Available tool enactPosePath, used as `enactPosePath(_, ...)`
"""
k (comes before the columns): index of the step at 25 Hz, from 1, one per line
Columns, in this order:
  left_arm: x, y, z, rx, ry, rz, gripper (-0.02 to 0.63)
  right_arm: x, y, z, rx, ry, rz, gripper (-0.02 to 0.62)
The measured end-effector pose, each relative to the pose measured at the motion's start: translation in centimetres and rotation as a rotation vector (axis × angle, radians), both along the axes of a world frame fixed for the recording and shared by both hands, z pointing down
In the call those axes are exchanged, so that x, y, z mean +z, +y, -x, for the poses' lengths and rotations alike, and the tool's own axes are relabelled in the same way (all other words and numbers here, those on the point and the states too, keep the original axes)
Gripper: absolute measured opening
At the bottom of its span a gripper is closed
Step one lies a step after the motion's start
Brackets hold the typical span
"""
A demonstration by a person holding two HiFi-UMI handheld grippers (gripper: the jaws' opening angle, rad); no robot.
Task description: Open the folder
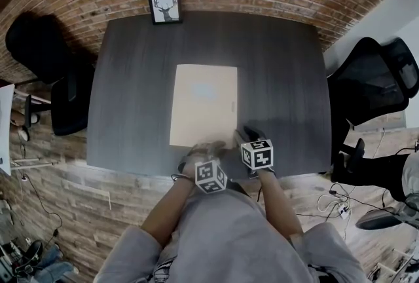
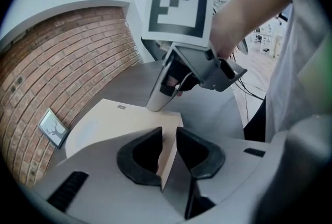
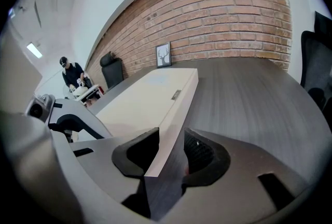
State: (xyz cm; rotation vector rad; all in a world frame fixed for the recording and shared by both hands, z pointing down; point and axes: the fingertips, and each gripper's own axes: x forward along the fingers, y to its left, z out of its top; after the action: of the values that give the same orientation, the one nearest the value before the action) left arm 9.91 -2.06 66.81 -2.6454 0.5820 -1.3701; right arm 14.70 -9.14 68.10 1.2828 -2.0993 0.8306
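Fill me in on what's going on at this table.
A person at a dark table holds a gripper in each hand and is working on a cream folder that lies flat and closed. The left gripper and the right gripper each have an edge of the folder between their jaws, by its near right corner. A strip of table shows beside the edge in each, so neither seems clamped yet.
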Motion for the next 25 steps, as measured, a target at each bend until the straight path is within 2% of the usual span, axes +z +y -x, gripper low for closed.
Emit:
enactPosePath(13,-2.5,0.0,0.2,-0.03,0.053,-0.043,0.02,-0.1,-0.1,0.0,-0.003,0.011,-0.007,0.123)
enactPosePath(25,-7.7,-1.2,1.8,-0.15,0.19,-0.161,0.011,-0.2,-0.1,0.1,-0.017,0.031,-0.01,0.123)
